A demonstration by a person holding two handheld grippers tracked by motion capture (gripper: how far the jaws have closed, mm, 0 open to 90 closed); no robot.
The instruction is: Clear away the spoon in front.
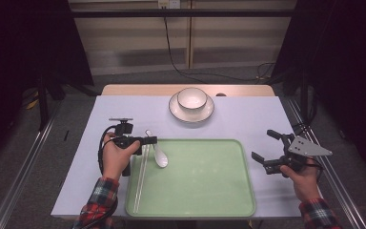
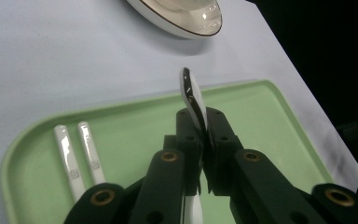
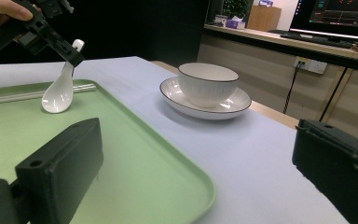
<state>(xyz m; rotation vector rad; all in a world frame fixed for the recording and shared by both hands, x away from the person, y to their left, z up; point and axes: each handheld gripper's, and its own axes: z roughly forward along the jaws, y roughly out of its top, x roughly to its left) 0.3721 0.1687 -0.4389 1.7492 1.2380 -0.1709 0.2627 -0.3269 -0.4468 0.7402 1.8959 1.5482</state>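
Spoon pinched at the tray's left end.
Left tool (image 1: 148,140) clamped on the spoon (image 1: 160,156) handle, bowl end down on the green tray (image 1: 209,191) beside chopsticks (image 1: 142,176); right tool (image 1: 267,150) spread wide, off the tray's right edge.

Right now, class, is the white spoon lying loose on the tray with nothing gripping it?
No: the left hand-held gripper is clamped on the spoon handle, its bowl tilted down over the green tray.
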